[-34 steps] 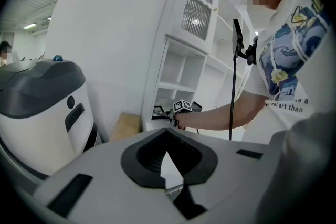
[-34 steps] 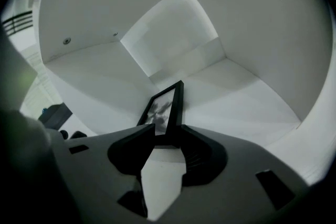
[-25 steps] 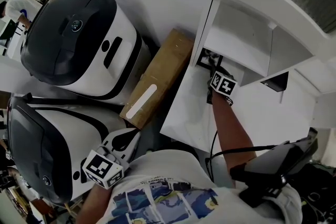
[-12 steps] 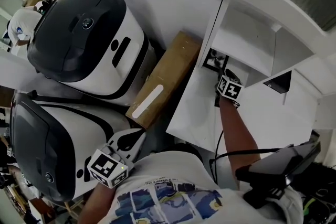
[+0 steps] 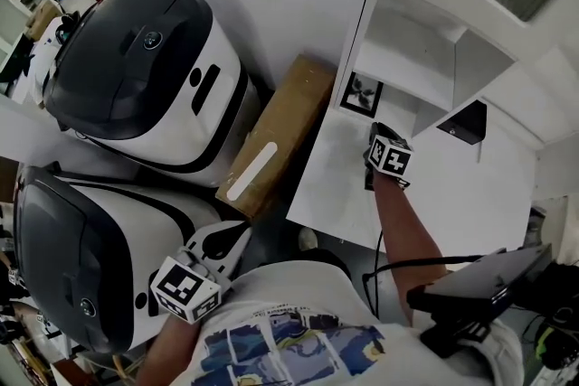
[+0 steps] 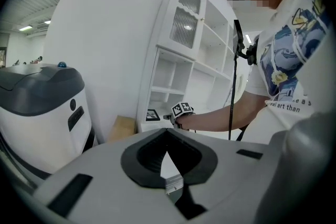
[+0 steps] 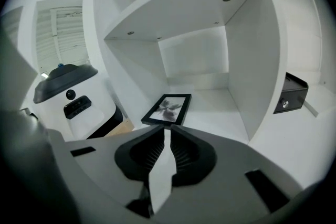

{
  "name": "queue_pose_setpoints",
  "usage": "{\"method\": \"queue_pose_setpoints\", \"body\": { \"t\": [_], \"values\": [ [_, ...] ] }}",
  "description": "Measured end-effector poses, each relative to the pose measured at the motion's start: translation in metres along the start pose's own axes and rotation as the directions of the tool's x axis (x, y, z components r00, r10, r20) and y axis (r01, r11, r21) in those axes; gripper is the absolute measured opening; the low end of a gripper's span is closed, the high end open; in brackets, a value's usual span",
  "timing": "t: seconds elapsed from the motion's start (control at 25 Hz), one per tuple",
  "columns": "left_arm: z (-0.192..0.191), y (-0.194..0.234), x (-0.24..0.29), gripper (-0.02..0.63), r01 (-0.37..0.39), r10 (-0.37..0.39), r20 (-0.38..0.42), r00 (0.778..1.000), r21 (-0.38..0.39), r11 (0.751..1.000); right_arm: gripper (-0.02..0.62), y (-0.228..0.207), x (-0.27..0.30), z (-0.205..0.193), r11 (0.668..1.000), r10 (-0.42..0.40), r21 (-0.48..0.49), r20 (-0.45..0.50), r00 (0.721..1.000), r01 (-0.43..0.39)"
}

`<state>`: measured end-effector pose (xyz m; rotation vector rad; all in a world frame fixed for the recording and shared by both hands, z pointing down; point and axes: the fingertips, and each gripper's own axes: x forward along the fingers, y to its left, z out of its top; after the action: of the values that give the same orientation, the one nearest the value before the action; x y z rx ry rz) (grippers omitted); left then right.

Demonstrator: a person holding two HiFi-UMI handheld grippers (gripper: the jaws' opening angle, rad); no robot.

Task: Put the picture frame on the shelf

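In the lowest open compartment of the white shelf unit [image 5: 412,32], the picture frame [image 7: 168,109] lies flat with its picture facing up. It sits toward the left side of that compartment's floor, close to the near edge. Your right tongs [image 7: 165,129] point at the frame from the near side and are apart from it, not touching. Their jaws are closing, only a narrow slit is left at the tips, and nothing sits between them. From above, the marker cube [image 5: 390,158] on that hand hangs over the broad white ledge in front of the compartment.

To the right, past the compartment's side wall, a small black box [image 7: 293,93] stands on the same ledge. Your left tongs [image 6: 167,131] are held low and near, by your shirt, well apart from the shelf. Their tips are pressed together and they carry nothing. A flat cardboard box [image 5: 276,136] leans beside the shelf unit's left side. Left of it stand two large white-and-dark machines [image 5: 145,68], one far and one near.
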<state>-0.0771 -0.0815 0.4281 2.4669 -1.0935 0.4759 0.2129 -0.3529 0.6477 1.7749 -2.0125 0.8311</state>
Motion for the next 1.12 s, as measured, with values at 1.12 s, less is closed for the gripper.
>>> {"method": "queue_pose_setpoints", "body": {
  "t": [1.12],
  "values": [
    [-0.041,-0.036,-0.100,0.014,0.191,-0.194,0.086,0.977,0.034,0.981,0.026,0.131,-0.210,-0.111,0.971,0.184,-0.142,-0.078,0.980,-0.194]
  ]
}}
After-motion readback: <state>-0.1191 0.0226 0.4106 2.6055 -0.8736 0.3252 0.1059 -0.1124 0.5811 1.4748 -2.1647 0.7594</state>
